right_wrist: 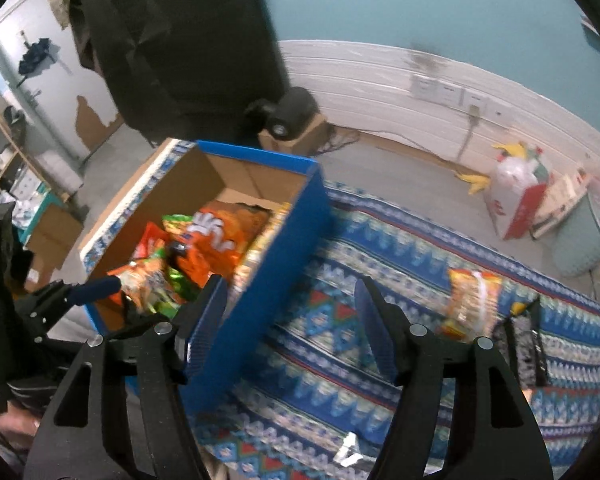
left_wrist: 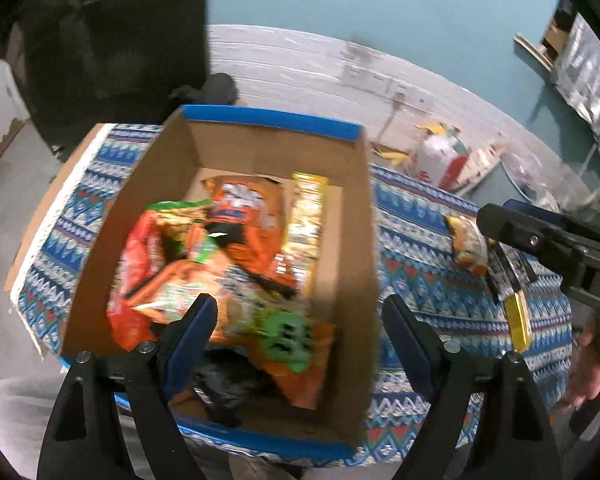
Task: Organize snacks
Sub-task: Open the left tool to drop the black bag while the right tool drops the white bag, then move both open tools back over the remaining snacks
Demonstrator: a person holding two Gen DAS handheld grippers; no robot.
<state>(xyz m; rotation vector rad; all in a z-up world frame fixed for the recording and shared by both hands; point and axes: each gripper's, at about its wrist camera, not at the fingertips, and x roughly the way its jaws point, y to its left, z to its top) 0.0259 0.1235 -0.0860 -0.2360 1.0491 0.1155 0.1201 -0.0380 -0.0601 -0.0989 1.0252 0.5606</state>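
Observation:
A blue-rimmed cardboard box [left_wrist: 352, 240] stands on a table with a patterned blue cloth [left_wrist: 432, 280]. It holds several snack bags: an orange one [left_wrist: 252, 220], a yellow one [left_wrist: 306, 224] and a bag with a green face [left_wrist: 288, 340]. My left gripper [left_wrist: 300, 320] is open and empty above the box's near end. My right gripper [right_wrist: 290, 308] is open and empty over the cloth, next to the box's blue side [right_wrist: 268, 280]. On the cloth to the right lie an orange-yellow snack bag [right_wrist: 472, 304], a black-and-white packet [right_wrist: 520, 344] and a yellow bar [left_wrist: 518, 318].
The right gripper's body [left_wrist: 560, 248] shows at the right edge of the left wrist view. A black chair back [right_wrist: 180, 40] stands behind the table. On the floor by the white wall are a red-and-white bag [right_wrist: 516, 196] and a small cardboard box [right_wrist: 296, 136].

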